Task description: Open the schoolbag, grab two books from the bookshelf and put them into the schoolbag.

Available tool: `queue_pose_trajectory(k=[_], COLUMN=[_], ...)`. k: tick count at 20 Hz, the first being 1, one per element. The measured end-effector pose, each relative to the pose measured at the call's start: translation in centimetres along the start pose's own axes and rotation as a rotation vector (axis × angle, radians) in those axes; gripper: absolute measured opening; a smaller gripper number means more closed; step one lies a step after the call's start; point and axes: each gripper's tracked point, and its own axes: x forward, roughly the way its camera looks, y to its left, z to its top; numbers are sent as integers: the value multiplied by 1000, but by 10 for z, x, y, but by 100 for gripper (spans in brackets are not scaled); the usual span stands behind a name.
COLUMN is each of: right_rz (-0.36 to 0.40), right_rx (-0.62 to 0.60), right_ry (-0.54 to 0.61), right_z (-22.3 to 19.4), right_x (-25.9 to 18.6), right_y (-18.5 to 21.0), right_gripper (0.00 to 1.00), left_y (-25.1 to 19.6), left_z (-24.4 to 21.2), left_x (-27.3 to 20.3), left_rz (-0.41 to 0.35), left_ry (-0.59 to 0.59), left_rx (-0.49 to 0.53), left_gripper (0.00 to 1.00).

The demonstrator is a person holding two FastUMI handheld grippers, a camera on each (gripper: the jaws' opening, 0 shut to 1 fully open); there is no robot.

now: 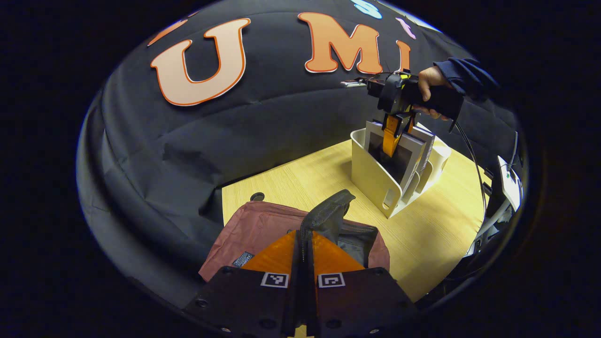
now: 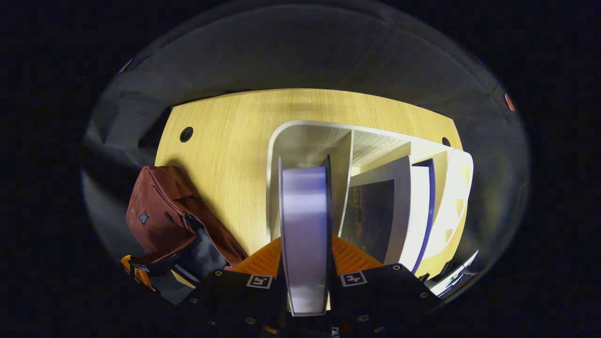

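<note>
Bag (image 1: pixel 263 232), maroon and unzipped, lies on the table (image 1: pixel 436 230) nearest the viewer; the left gripper (image 1: pixel 305 244) is clamped on its black flap (image 1: pixel 326 211). Beyond the bag stands a white rack (image 1: pixel 375 180) of books. Above the rack, the right gripper (image 2: pixel 305 263) is closed on a book (image 2: pixel 305 225), held by a hand (image 1: pixel 429 84).

Bare tabletop (image 2: pixel 235 155) between schoolbag (image 2: pixel 159 206) and bookshelf (image 2: pixel 281 141).
</note>
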Motion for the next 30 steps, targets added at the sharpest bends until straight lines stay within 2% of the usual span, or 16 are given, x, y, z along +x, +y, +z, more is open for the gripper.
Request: queue_pose_trajectory(k=[2,3,15,16,17,20,23,30], right_rz=[8,21,187,203,220,280,337,511], right_rx=[14,28,95,103,111,144,180,260], right_ry=[-18,-27,-203,-213,-231,-262,-288,-193], right_z=[-3,-4,-41,-46,-52,-72,-94,-143], right_x=[-18,-28,-150,-158,-166,-183,-187,-146], right_y=[-2,-3,-17,-18,-19,-21,-18,28], right_gripper=[27,37,36,40,36,36,36,35], left_y=[-1,-1,8,9,10,13,16,14], left_z=[-1,-1,20,22,23,27,30,29], left_x=[-1,-1,-10,-10,-11,-12,-11,-9], left_rz=[-2,-3,16,18,20,22,25,31], left_ry=[2,2,9,13,14,20,23,38], left_rx=[-2,-1,99,103,104,103,107,106], left_gripper=[9,9,9,9,9,9,9,9])
